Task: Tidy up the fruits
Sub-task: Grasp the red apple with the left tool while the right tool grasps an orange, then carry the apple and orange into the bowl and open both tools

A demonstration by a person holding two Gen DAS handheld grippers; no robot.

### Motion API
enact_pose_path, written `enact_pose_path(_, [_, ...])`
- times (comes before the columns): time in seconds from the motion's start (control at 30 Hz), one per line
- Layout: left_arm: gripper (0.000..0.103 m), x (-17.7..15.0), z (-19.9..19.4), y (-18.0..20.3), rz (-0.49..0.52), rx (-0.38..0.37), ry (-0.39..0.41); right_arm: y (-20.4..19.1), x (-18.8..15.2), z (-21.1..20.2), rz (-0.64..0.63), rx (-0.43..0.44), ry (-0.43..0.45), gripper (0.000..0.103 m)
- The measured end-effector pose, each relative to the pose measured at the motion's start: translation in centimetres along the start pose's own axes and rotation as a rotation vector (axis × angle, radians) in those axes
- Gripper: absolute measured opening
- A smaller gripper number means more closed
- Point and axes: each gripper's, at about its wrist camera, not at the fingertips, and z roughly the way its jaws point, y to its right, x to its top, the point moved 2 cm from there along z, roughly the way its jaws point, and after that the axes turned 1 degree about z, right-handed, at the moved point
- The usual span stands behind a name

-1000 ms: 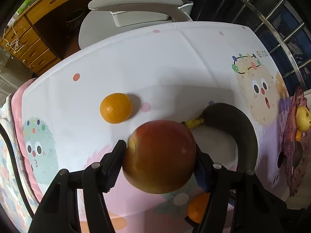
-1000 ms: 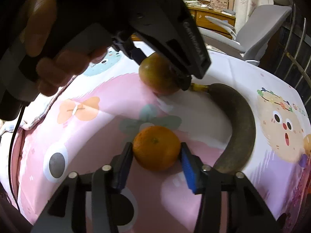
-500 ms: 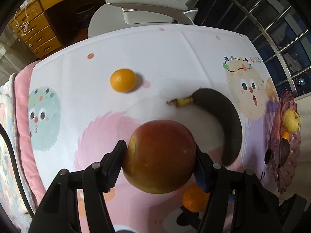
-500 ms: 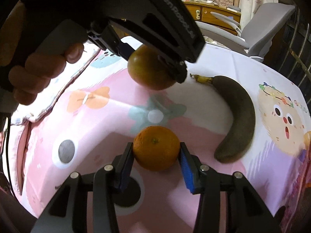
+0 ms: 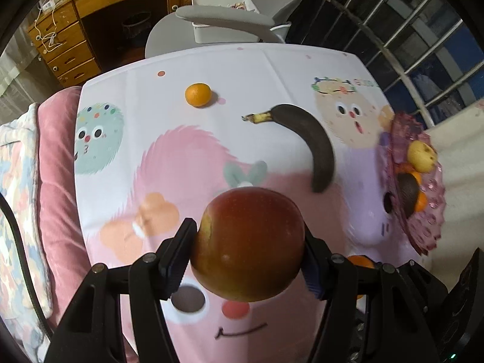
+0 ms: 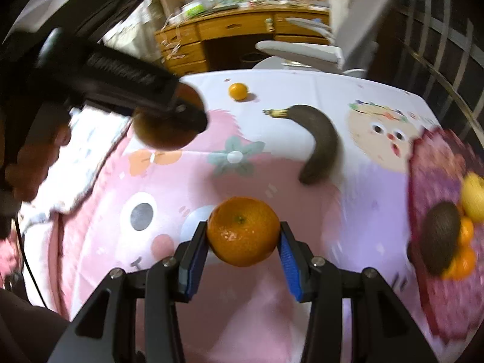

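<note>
Right now I count two pairs of tongs, each with fruit in it. My left tongs (image 5: pixel 248 249) are pinching one red apple (image 5: pixel 248 243), pads pressed on both its sides, held up off the counter (image 5: pixel 181 69). My right tongs (image 6: pixel 243 245) are pinching one orange (image 6: pixel 243 231) the same way, also lifted clear.

Beyond the tongs, two fruits lie loose on the counter: one small orange (image 5: pixel 198 94) far ahead and to the left of the apple, and one blackened banana (image 5: pixel 308 139) ahead and to the right, its yellow stem pointing left. They are well apart from each other.

Off to the right of both tongs sits one purple dish (image 6: pixel 429 181) at the counter's edge. In it I make out one yellow fruit (image 5: pixel 422 155), one dark oval fruit (image 6: pixel 438 237) and at least two small oranges (image 6: pixel 462 260); blur keeps me from counting more surely.

Writing: the side of the left tongs shows raised lettering in the right view, too smeared to read. Some letters beside the cartoon face on the cloth (image 5: pixel 345 90) are unclear as well.

A white and pink cartoon cloth covers the counter, printed with faces, a flower and a butterfly. A pink cushion (image 5: pixel 57 166) lies along its left side. Past the far edge stand one grey office chair (image 5: pixel 230 21), one wooden desk with drawers (image 5: pixel 69 48), and barred windows (image 5: pixel 423 45) to the right.
</note>
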Motion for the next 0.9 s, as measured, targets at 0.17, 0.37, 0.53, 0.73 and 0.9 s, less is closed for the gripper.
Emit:
enact_pose_path(0.17, [0.063,-2.5,-2.1,1.9,0.037,-0.019,0.021,0.1,-1.8,-3.7,0.063,-0.047,0.051,0.045])
enact_pose_path(0.37, [0.063,-5.3,-3.8,4.7,0.082,-0.048,0.026,1.0,-3.9,-7.7,0.137,-0.132,0.103,0.045])
enact_pose_path(0.53, [0.063,-6.9,-4.6,7.3,0.138,-0.072,0.017,2.0,-5.5,-10.2,0.177,-0.171,0.113,0.045])
enact_pose_path(0.73, [0.063,-7.8,-4.9,10.6,0.197,-0.091,0.014,3.8,-7.6,-12.6,0.265,-0.212,0.111,0.046])
enact_pose_path(0.9, [0.063,-8.2,-4.7,13.2,0.199,-0.078,0.005,6.1,-9.1,-13.4,0.318,-0.208,0.098,0.046])
